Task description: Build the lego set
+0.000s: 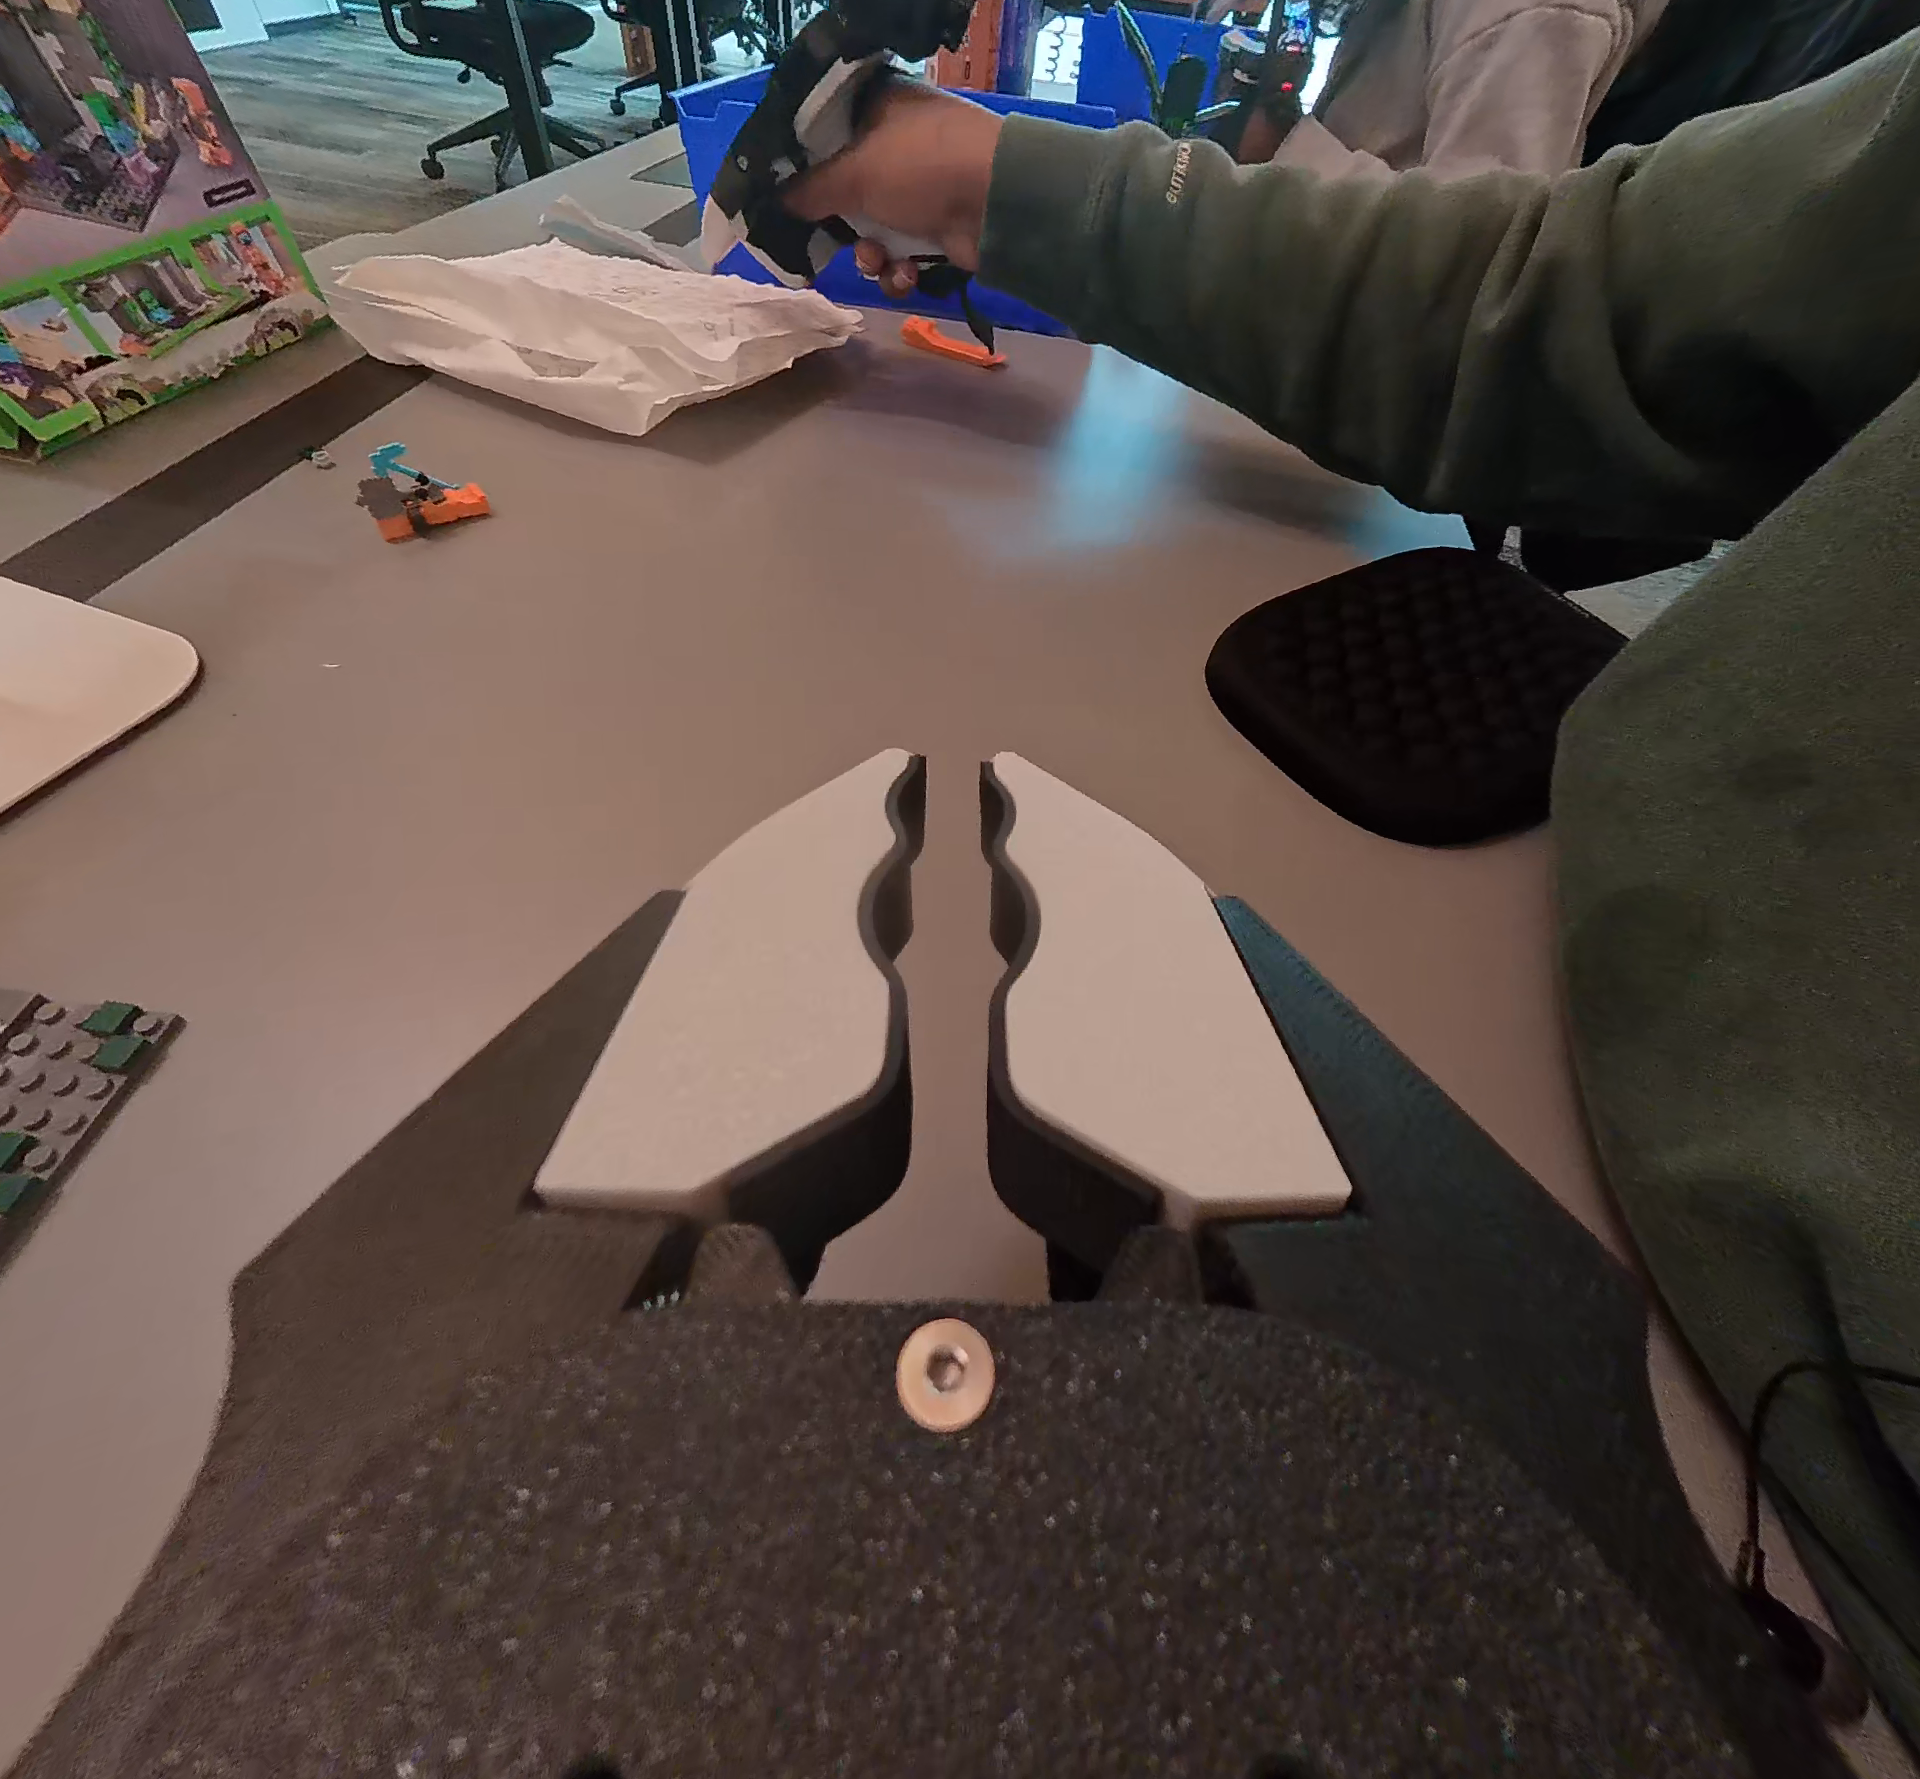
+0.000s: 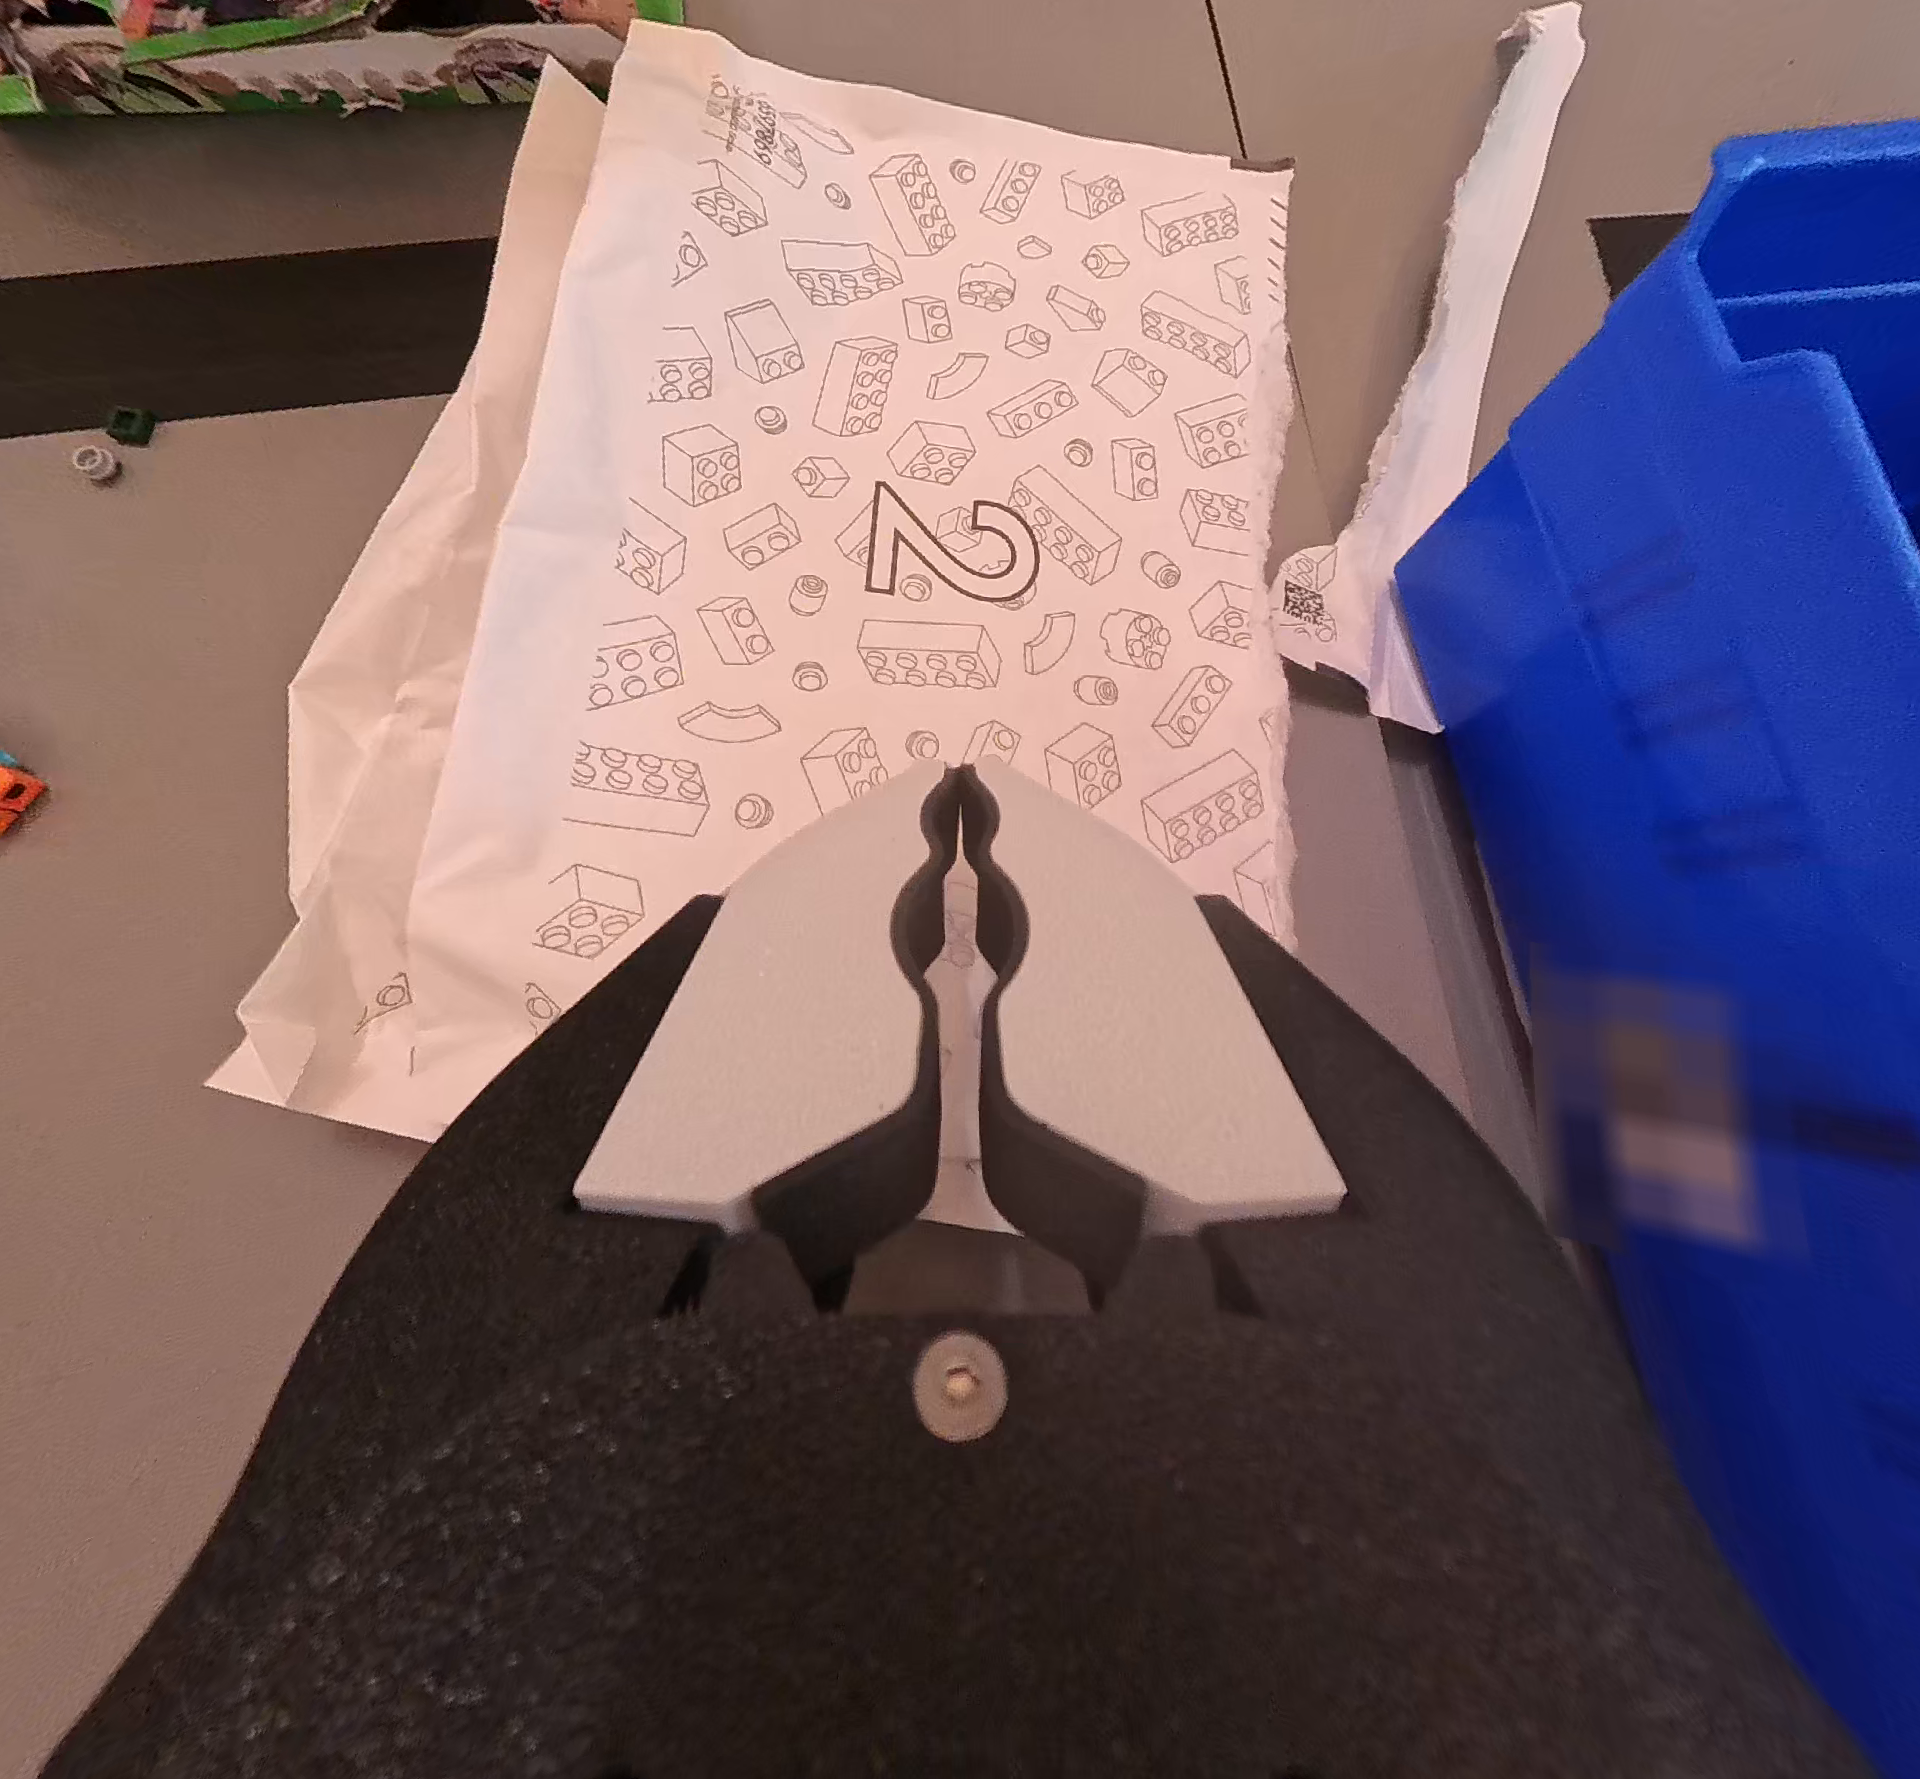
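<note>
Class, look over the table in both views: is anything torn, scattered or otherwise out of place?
Yes. The white paper bag lies crumpled with one edge ripped open, the torn-off strip lying beside the blue bin. Two tiny loose pieces sit stray.

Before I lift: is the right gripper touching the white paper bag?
Cannot tell. In the right wrist view the right gripper, jaws shut, overlaps the white paper bag, but neither view shows contact or a gap.

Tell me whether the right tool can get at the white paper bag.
Probably yes: the right tool, tips together, hangs directly over the white paper bag, nothing between them; the blue bin sits off to the side.
</note>
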Demonstrator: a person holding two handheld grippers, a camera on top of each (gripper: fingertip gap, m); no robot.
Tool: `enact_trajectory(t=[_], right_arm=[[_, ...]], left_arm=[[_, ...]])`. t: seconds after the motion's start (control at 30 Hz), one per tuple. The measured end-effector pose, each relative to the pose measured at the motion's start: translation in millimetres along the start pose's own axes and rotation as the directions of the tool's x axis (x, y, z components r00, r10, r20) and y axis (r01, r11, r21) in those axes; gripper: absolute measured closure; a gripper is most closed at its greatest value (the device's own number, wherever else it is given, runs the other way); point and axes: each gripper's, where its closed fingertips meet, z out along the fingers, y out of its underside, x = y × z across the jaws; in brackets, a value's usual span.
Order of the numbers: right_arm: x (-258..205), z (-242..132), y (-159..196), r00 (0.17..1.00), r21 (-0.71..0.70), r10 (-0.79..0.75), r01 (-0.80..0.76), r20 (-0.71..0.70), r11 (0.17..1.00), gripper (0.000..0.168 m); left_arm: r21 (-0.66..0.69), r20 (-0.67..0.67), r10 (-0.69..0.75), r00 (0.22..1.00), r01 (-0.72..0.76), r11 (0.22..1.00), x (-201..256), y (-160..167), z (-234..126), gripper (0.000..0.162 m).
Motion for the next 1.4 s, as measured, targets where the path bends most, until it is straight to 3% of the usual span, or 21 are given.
enact_trajectory(t=[0.13,0.23,0.43,0.7,1.03,1.23,1.4], right_arm=[[-5,-3,-3,1.0,0.014,-0.008,0.008,0.015,1.0,0.168],[-22,-15,-9,0.997,0.073,-0.063,0.059,0.052,0.996,0.168],[-101,-66,-16,0.937,0.313,-0.288,0.218,0.198,0.925,0.168],[-205,-126,4,0.841,0.473,-0.408,0.214,0.357,0.855,0.168],[-311,-167,47,0.722,0.524,-0.453,0.147,0.523,0.839,0.168],[-338,-165,71,0.654,0.59,-0.514,0.126,0.555,0.798,0.168],[-355,-168,86,0.572,0.624,-0.585,0.157,0.575,0.766,0.168]], left_arm=[[0.004,0.014,0.005,1.0,-0.005,1.0,-2,0,-1,0.153],[0.037,0.123,0.023,0.992,-0.028,0.999,-18,-7,-8,0.161],[0.16,0.33,-0.059,0.942,0.006,0.987,-56,-25,-39,0.162],[0.235,0.545,-0.137,0.827,0.006,0.972,-91,-28,-84,0.162],[0.269,0.624,-0.222,0.749,0.061,0.961,-106,-7,-113,0.162],[0.21,0.668,-0.118,0.734,-0.034,0.977,-108,14,-111,0.162],[0.202,0.673,-0.135,0.728,-0.006,0.979,-119,27,-110,0.162]])
